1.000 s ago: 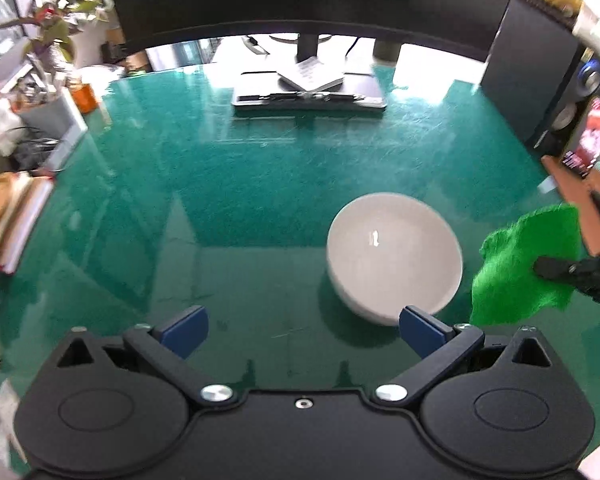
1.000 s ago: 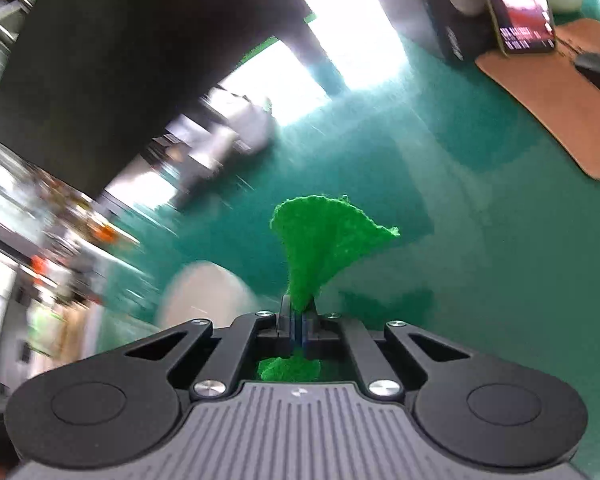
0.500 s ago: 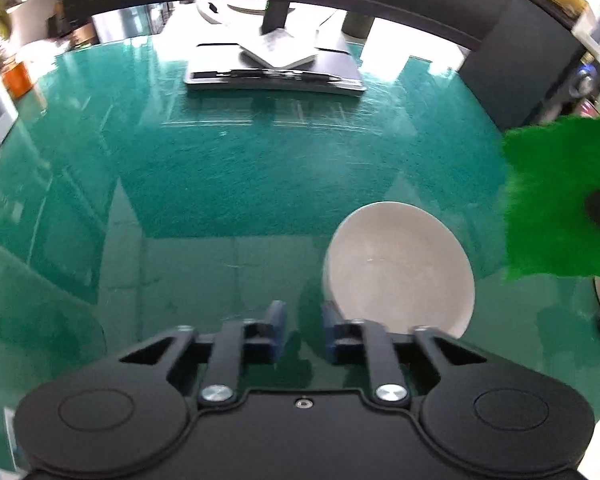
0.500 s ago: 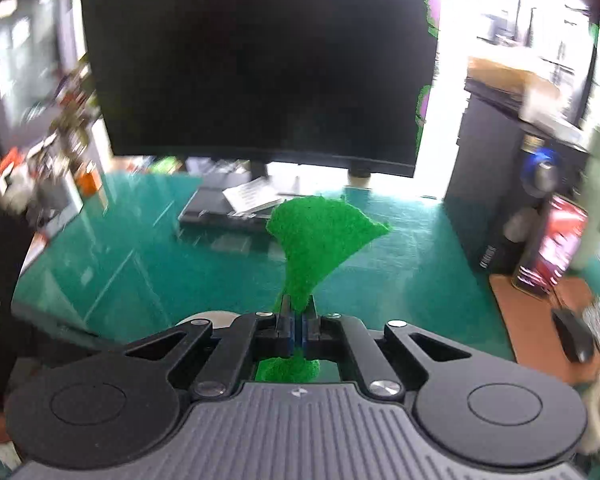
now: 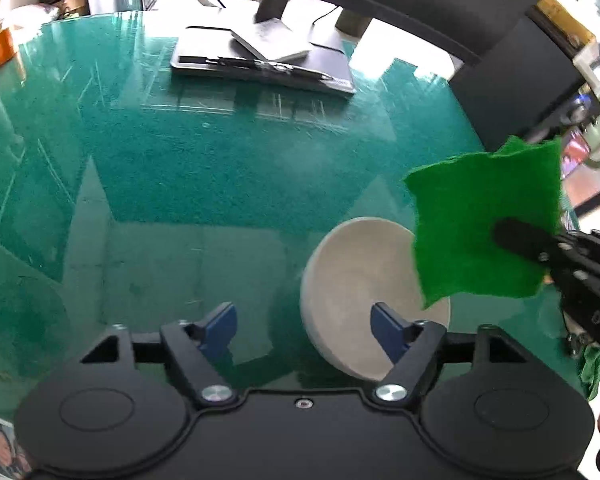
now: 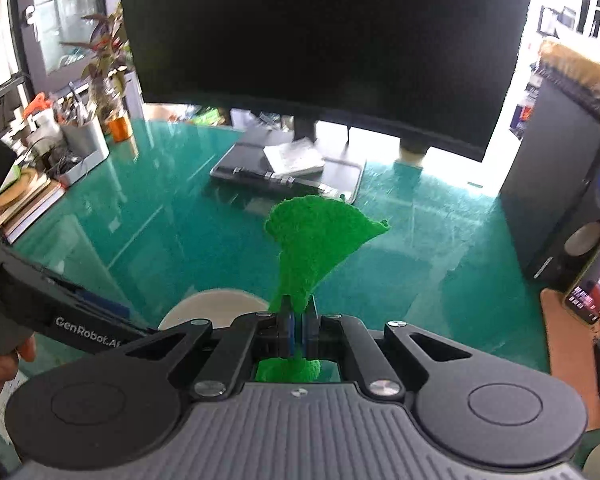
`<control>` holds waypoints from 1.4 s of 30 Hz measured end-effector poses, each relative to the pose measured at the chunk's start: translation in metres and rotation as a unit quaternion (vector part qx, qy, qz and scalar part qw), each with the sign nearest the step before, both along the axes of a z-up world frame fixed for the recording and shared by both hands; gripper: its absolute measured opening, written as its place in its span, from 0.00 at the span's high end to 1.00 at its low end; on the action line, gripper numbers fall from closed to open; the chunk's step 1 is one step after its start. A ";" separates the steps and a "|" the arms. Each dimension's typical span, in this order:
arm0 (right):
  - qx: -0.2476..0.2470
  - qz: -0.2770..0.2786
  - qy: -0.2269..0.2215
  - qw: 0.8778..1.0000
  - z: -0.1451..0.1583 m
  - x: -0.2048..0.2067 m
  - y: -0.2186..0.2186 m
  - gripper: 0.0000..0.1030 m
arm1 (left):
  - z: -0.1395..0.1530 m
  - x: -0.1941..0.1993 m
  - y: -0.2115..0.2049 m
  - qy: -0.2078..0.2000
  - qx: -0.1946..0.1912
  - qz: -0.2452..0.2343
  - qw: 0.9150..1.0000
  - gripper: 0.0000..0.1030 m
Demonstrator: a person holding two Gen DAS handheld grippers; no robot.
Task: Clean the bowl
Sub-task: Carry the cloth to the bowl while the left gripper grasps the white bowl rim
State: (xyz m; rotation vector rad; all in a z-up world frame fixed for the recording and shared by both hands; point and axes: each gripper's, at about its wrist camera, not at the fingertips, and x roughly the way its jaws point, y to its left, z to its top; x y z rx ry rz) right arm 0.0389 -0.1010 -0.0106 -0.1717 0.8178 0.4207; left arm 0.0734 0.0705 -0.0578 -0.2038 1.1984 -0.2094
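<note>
White bowl [image 5: 352,280], round, plain, empty, upright on green glass-topped table [image 5: 220,168]. Bright green cloth [image 5: 484,220], fuzzy, ragged-edged, held up in the air, spread flat above the bowl's right rim.

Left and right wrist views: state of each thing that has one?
bowl: upright on the table, looks empty
green cloth: pinched, off the table
right gripper: shut on green cloth
left gripper: opening, bowl's near rim between the fingers
monitor: screen dark
</note>
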 end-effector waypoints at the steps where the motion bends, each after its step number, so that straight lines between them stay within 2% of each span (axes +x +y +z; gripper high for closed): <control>1: -0.004 0.008 0.006 1.000 -0.004 0.000 0.002 0.97 | -0.002 0.001 -0.002 0.005 0.006 -0.003 1.000 0.67; 2: -0.012 0.017 0.007 1.000 -0.007 -0.001 0.006 0.97 | -0.007 0.004 -0.005 0.021 0.006 -0.010 1.000 0.83; 4: -0.028 0.035 0.009 0.999 -0.012 -0.002 0.013 0.97 | -0.011 0.007 -0.008 0.034 -0.007 -0.018 0.999 0.85; 7: -0.054 0.065 0.003 0.996 -0.018 -0.006 0.023 0.97 | -0.007 0.005 -0.016 0.019 0.025 -0.037 0.999 0.89; 9: -0.089 0.095 -0.014 0.991 -0.021 -0.010 0.034 0.97 | -0.009 0.005 -0.013 0.023 0.020 -0.036 0.999 0.90; 12: -0.158 0.184 -0.031 0.970 -0.030 -0.022 0.058 0.97 | -0.013 0.001 -0.007 0.030 0.015 -0.037 0.999 0.90; 15: -0.179 0.247 0.021 0.952 -0.048 -0.023 0.072 0.97 | -0.015 -0.001 -0.003 0.026 0.008 -0.034 0.999 0.90; 18: -0.210 0.254 0.051 0.943 -0.067 -0.016 0.077 0.97 | -0.016 -0.004 -0.004 0.020 0.017 -0.048 0.999 0.89; 21: -0.216 0.251 0.071 0.941 -0.075 -0.010 0.080 0.97 | -0.014 -0.010 -0.010 0.012 0.027 -0.063 0.998 0.88; 25: -0.220 0.252 0.061 0.940 -0.080 -0.014 0.081 0.97 | -0.020 -0.002 -0.009 0.014 0.010 -0.070 0.997 0.87; 28: -0.231 0.258 0.046 0.937 -0.080 -0.018 0.082 0.97 | -0.027 -0.002 -0.004 0.018 -0.011 -0.074 0.997 0.79; 31: -0.248 0.266 0.023 0.931 -0.072 -0.021 0.084 0.85 | -0.030 0.001 -0.006 0.015 -0.014 -0.079 0.997 0.79; 32: -0.245 0.268 0.018 0.932 -0.069 -0.022 0.083 0.77 | -0.029 0.000 -0.007 0.012 -0.009 -0.081 0.997 0.78; 35: -0.211 0.268 0.022 0.940 -0.054 -0.021 0.076 0.72 | -0.028 0.000 -0.010 0.006 0.003 -0.087 0.996 0.76; 38: -0.198 0.279 0.008 0.940 -0.038 -0.024 0.070 0.78 | -0.029 0.001 -0.010 0.003 0.000 -0.089 0.996 0.76; 39: -0.200 0.284 0.009 0.938 -0.036 -0.025 0.069 0.86 | -0.029 0.001 -0.009 0.003 0.000 -0.090 0.996 0.76; 42: -0.211 0.302 0.019 0.929 -0.037 -0.025 0.070 0.91 | -0.030 0.001 -0.009 0.000 0.000 -0.092 0.996 0.76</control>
